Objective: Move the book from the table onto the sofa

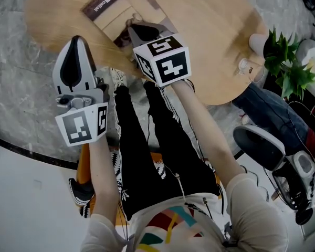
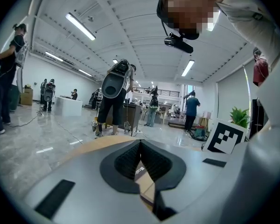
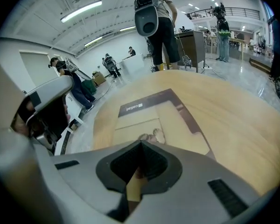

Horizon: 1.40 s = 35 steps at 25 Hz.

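Observation:
The book [image 1: 115,12], with a tan and dark-brown cover and white lettering, lies flat on the round wooden table [image 1: 210,30] near its far side. My right gripper [image 1: 132,28] hovers over the book's near edge, jaws shut with nothing held. From the right gripper view, the book [image 3: 154,120] stretches out just beyond the shut tips of the right gripper [image 3: 140,142]. My left gripper [image 1: 77,38] is to the left of the book, at the table's edge, and is also shut and empty. The left gripper [image 2: 140,140] points almost level across the table.
A potted plant [image 1: 286,62], a white cup [image 1: 257,42] and a small bottle [image 1: 247,67] stand at the table's right rim. Someone in jeans [image 1: 268,106] sits there. My own legs are under the near edge. Several people stand on the floor beyond, one [image 2: 114,97] close to the table.

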Each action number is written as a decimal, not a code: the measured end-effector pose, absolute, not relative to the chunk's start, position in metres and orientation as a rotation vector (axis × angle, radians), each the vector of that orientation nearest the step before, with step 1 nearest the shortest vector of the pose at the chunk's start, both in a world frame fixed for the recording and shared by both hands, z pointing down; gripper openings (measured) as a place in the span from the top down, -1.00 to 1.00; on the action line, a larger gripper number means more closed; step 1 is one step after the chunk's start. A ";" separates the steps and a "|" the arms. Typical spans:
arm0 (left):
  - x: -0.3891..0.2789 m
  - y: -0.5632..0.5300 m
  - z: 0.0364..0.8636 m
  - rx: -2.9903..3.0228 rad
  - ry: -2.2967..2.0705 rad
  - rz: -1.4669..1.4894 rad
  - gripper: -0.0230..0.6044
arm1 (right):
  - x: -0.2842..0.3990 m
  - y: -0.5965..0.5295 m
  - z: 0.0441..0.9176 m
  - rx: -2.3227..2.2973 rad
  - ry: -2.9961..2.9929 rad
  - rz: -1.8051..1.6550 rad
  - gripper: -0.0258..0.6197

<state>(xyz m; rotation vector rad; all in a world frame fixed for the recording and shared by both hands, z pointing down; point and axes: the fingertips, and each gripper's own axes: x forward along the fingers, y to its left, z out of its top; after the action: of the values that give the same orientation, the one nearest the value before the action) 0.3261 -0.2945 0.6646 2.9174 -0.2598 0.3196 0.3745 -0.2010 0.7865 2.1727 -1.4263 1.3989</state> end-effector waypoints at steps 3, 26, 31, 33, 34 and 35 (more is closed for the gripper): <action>0.324 -0.292 0.666 2.914 -0.258 0.328 0.90 | 0.361 -0.201 0.787 2.156 -1.440 1.427 0.88; 0.306 -0.297 0.668 2.911 -0.274 0.344 0.90 | 0.279 -0.193 0.757 2.328 -1.741 1.686 0.88; 0.300 -0.299 0.671 2.903 -0.282 0.349 0.90 | 0.251 -0.169 0.737 2.507 -1.898 2.052 0.85; 0.297 -0.299 0.672 2.899 -0.285 0.354 0.90 | 0.232 -0.159 0.742 2.472 -1.880 2.263 0.34; 0.296 -0.299 0.672 2.897 -0.285 0.356 0.90 | 0.223 -0.154 0.746 2.444 -1.859 2.380 0.08; 0.295 -0.299 0.672 2.898 -0.282 0.357 0.90 | 0.214 -0.149 0.750 2.429 -1.821 2.483 0.03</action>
<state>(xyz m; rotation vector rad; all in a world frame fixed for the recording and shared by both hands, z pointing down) 0.2948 -0.2985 0.6724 2.8979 -0.2821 0.3571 0.2143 -0.1491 0.7503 2.4292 -1.8213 2.4828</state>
